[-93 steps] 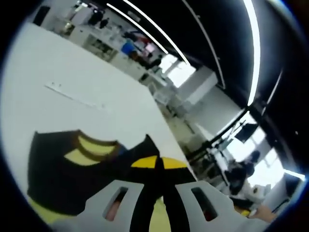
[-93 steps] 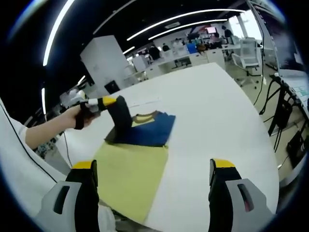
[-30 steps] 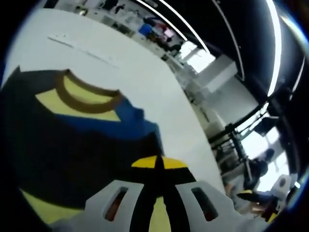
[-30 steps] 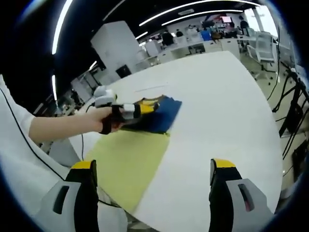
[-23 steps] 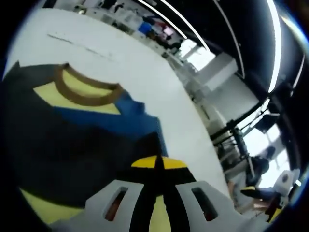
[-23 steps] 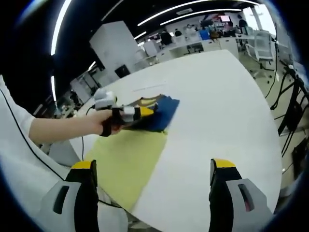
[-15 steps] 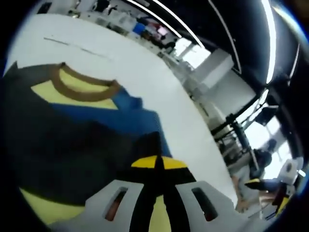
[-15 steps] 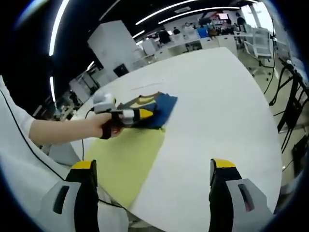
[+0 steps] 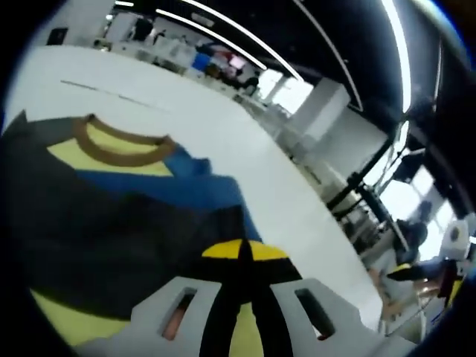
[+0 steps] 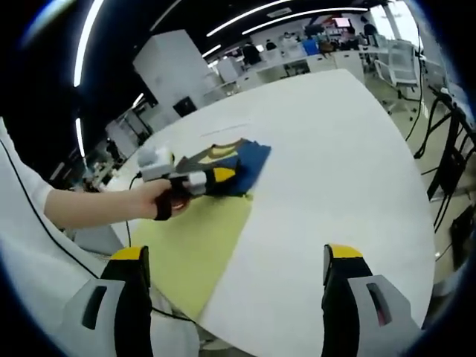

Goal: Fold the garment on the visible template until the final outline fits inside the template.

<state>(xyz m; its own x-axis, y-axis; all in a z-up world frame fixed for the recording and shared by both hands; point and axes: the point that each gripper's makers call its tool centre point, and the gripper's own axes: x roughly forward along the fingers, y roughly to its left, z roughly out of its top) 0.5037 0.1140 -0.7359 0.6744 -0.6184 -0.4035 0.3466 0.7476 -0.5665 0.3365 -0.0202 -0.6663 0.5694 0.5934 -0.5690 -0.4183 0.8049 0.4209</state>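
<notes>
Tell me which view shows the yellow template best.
The right gripper view: the yellow template lies across the white table with most of its outline visible, the folded garment at its far end. The left gripper view shows yellow slivers beside the left gripper.

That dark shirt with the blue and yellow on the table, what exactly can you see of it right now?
The garment is a soft knit top, dark over most of its body, with a blue panel along one side and a brown ribbed collar around a yellow patch. It lies folded and mostly flat on the far end of the yellow template, on the white table. The left gripper, its jaws shut, pinches a dark fold at its near edge.
</notes>
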